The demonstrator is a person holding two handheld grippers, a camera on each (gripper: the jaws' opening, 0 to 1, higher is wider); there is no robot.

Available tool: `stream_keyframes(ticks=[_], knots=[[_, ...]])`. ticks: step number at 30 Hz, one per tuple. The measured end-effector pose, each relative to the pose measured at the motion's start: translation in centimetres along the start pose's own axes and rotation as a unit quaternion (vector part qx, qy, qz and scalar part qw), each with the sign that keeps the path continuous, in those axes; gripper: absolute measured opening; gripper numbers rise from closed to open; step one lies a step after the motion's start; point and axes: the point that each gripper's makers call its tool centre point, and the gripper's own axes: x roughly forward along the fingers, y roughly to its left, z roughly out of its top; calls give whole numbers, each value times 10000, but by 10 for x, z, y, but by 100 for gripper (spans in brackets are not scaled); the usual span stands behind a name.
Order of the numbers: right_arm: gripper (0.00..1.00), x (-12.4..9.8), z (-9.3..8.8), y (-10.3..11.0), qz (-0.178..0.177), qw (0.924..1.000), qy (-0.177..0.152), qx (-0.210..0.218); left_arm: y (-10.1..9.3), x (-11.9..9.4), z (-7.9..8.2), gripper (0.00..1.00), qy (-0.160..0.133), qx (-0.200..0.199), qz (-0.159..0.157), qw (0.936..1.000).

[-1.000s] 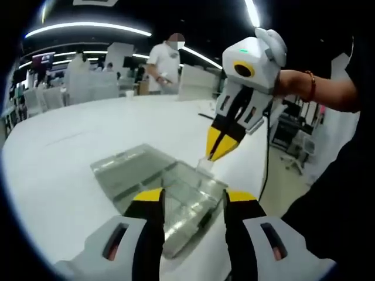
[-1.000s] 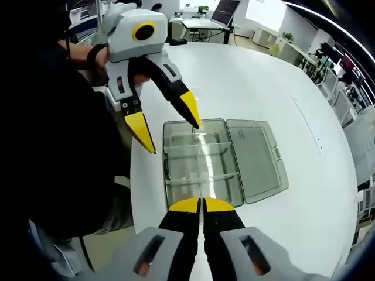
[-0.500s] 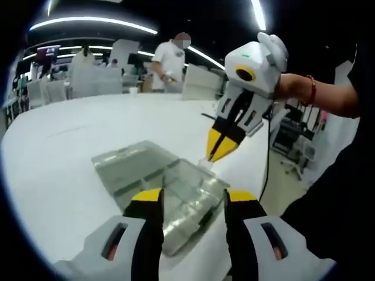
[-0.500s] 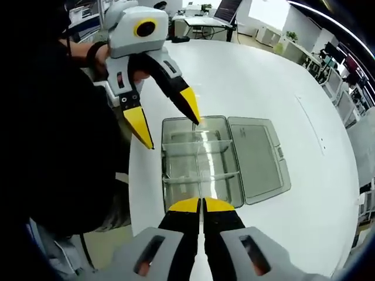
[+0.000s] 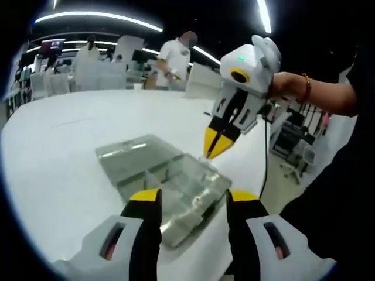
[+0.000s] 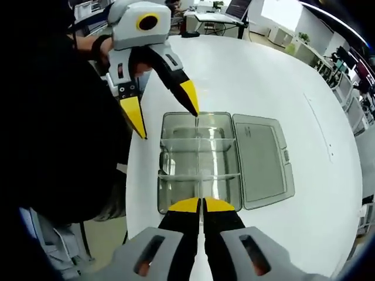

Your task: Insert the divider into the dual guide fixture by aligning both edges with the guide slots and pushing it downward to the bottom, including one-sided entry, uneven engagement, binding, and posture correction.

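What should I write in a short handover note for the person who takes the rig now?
Right gripper: shut on the clear divider, held at its near end. Left gripper: open, one tip at the divider's far end by the box wall.
Clear compartment box sits on the white table, its lid open flat beside it.
Done: divider lies lengthwise over the tray's middle.
Left: whether it is seated is unclear; check both ends, then press down.

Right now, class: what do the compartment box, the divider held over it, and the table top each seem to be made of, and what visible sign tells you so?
Compartment box: clear, slightly smoky hard plastic, probably; the white table shows through its walls.
Divider: thin transparent sheet, likely plastic; seen edge-on, it glints. The right gripper pinches it.
Table top: smooth white surface with soft sheen; laminate or painted board, hard to say which.
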Motion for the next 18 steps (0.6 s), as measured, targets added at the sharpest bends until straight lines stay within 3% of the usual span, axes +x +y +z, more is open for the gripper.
stream_keyframes(ticks=[7, 18], knots=[[0, 6, -4, -2, 140, 9999, 101, -5, 8, -5, 2, 44, -13, -71, 90, 9999], [0, 9, -5, 0, 251, 9986, 190, 419, 16, -9, 0, 45, -100, -333, 175, 9992]])
